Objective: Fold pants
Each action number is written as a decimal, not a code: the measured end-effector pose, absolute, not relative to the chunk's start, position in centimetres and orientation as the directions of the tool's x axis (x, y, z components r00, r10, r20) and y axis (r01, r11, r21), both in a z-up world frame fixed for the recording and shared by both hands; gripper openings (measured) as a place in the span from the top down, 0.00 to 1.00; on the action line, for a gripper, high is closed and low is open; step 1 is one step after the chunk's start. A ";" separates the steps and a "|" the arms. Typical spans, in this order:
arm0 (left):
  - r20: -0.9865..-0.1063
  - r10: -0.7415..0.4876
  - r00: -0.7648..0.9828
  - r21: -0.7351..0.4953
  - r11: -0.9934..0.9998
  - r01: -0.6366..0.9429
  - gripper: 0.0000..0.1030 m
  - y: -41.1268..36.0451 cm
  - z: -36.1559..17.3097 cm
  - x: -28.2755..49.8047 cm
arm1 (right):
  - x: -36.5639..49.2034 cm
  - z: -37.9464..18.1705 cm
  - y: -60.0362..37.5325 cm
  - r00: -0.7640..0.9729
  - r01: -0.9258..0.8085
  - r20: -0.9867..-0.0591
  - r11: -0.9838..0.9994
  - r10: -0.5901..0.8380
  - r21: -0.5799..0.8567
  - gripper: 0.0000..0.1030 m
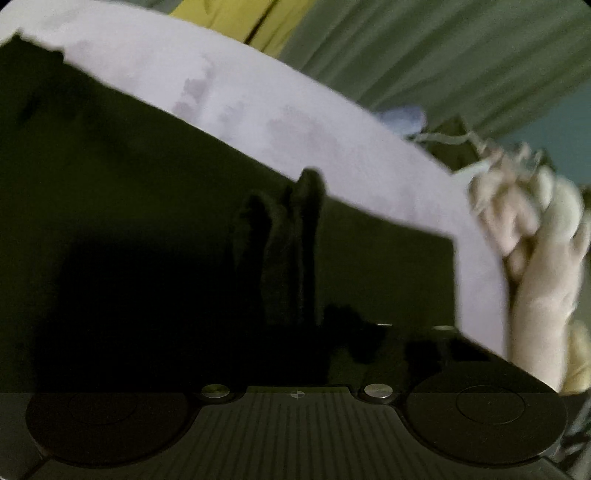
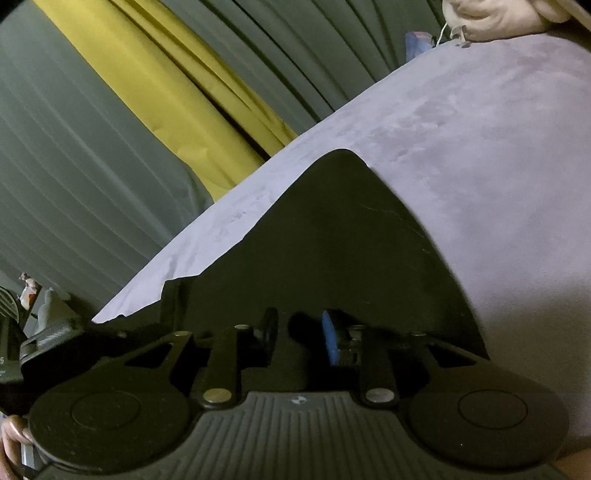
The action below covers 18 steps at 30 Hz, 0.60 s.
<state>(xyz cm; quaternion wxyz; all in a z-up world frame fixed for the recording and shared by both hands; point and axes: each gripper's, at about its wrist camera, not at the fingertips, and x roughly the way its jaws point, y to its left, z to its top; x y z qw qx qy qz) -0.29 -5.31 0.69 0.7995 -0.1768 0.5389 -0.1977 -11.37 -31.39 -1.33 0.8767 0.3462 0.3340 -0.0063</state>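
Dark pants [image 2: 332, 240] spread on the lilac bed cover [image 2: 480, 166], nearer than the cream plush toy [image 2: 495, 18]. Soft, limp, light; best taken at hem or waistband. Right gripper [image 2: 299, 332] nipping a raised fold; left gripper [image 1: 284, 229] pinching dark cloth.

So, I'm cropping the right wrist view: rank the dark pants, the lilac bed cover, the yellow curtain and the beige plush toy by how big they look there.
1. lilac bed cover
2. dark pants, though closeness to the camera inflates them
3. yellow curtain
4. beige plush toy, partly cut off by the frame
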 end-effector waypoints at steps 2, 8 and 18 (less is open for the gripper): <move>-0.793 -0.510 0.334 -0.501 0.857 0.120 0.72 -5.4 0.8 -0.3 | -11.4 -1.3 -31.3 0.783 0.233 -0.581 0.760 0.224 0.607 0.70; -0.724 -0.568 0.391 -0.595 0.801 0.061 0.81 -3.7 1.9 -1.3 | -12.4 -0.1 -31.0 0.820 0.194 -0.534 0.776 0.208 0.601 0.53; -0.741 -0.434 0.512 -0.498 0.867 0.015 0.80 5.5 5.7 -4.3 | -14.2 1.8 -31.4 0.878 0.122 -0.436 0.786 0.200 0.606 0.43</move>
